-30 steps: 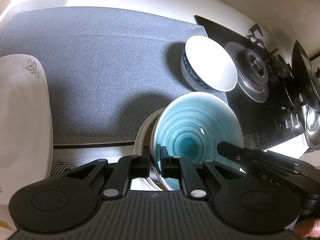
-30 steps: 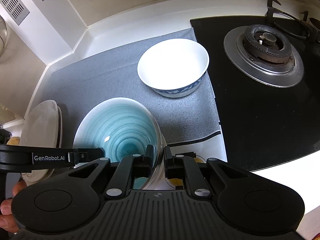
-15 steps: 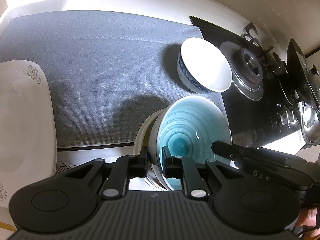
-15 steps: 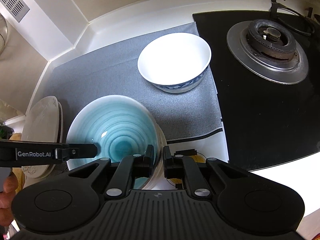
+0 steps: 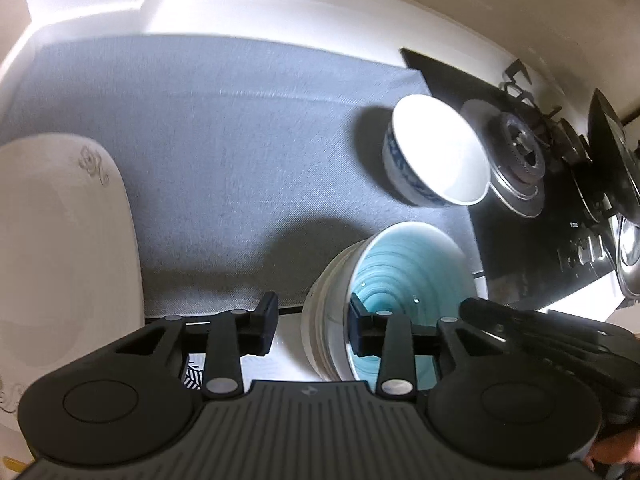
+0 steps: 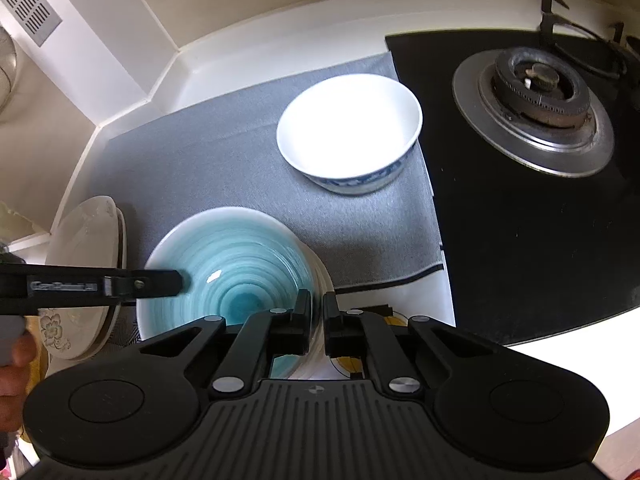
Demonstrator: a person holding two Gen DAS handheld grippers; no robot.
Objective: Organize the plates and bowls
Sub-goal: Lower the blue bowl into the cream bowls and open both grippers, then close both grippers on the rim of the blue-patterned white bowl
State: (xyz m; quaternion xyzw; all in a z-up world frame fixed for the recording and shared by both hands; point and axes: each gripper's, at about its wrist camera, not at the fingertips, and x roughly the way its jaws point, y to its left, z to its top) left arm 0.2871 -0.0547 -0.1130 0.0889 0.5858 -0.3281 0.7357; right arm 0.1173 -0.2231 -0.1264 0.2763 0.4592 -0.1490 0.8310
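Nearest the lens on the left wrist: left hand-held gripper point(image 5: 310, 328), jaws just opened and standing apart, straddling the near rim of the teal bowl point(image 5: 404, 280) (one finger outside the wall, the other inside over the glaze), pads clear of the rim. Nearest the lens on the right wrist: right hand-held gripper point(image 6: 317, 322), pinched tight on the rim of the same teal bowl, one finger inside and one outside. Bowl seated on a short stack of pale plates point(image 6: 318, 280) at the front edge of the desk point(image 6: 412, 292), partly on the grey mat point(image 5: 224, 140). In the right wrist view, a hand point(image 6: 14, 364) at the left border behind the other tool.

Further left, a stack of white floral plates point(image 5: 64, 248), at the mat's left edge, well apart from the teal bowl.

Beyond the teal bowl, upright on the mat: a white bowl with blue pattern point(image 6: 350, 132), empty, near the mat's right edge and just beside the black hob point(image 6: 528, 240).

Farthest: a gas burner point(image 6: 534, 110) on the hob (silver ring around it), and the white upstand point(image 5: 248, 12) along the wall.
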